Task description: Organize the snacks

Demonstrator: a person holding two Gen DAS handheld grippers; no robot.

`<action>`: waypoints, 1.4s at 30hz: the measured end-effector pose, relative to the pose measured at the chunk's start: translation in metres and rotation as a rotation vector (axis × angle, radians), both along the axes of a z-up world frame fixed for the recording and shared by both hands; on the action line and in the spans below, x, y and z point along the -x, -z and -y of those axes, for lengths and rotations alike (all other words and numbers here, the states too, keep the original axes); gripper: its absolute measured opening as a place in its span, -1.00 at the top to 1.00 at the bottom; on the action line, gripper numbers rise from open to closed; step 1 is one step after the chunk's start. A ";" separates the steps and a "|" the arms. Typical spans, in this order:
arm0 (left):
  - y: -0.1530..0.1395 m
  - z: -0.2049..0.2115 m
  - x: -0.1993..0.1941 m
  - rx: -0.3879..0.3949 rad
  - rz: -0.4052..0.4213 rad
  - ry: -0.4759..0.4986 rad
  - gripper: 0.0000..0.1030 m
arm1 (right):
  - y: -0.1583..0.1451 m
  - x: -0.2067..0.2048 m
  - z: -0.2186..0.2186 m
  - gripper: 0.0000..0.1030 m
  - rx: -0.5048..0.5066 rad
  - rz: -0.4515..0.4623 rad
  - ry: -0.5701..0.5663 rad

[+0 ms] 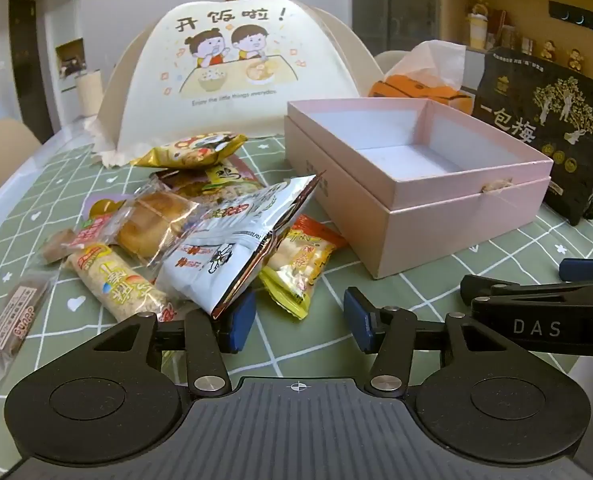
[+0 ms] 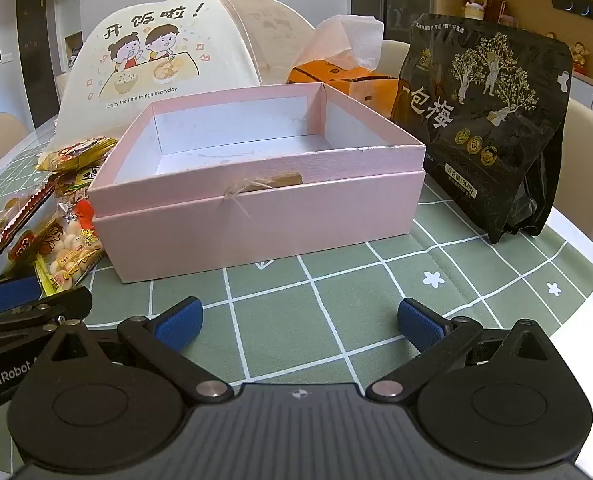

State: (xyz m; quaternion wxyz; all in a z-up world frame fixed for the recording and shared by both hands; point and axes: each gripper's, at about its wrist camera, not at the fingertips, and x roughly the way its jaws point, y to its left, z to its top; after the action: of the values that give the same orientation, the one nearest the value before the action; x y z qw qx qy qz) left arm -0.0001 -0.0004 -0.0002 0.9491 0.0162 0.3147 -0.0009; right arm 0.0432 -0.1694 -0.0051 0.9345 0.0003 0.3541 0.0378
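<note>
A pile of wrapped snacks lies on the green checked tablecloth, left of an open pink box (image 1: pixel 448 216) whose white inside is bare. In the pile are a silver-white bag (image 1: pixel 232 248), a yellow pack (image 1: pixel 300 264), a wrapped bun (image 1: pixel 156 220), a rice roll (image 1: pixel 116 284) and a brown bar (image 1: pixel 12 328). My left gripper (image 1: pixel 298 320) stands open just before the pile. The silver bag's lower corner rests against the left pad (image 1: pixel 238 320), and nothing lies between the pads. My right gripper (image 2: pixel 299 323) is wide open over bare cloth in front of the pink box (image 2: pixel 256 216).
A white folding food cover (image 1: pixel 232 64) stands behind the snacks. A tall black pouch (image 2: pixel 484 120) stands right of the box, with an orange tissue box (image 2: pixel 348 80) behind it. The table edge runs close on the right (image 2: pixel 576 320). Chairs surround the table.
</note>
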 end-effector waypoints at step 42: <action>0.000 0.000 0.000 0.009 0.000 0.000 -0.09 | 0.001 0.001 0.003 -1.00 -0.008 0.000 -0.021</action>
State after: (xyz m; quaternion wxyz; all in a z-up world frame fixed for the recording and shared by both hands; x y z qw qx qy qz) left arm -0.0001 -0.0001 -0.0001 0.9491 0.0118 0.3146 -0.0023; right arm 0.0423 -0.1722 -0.0063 0.9339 0.0003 0.3541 0.0491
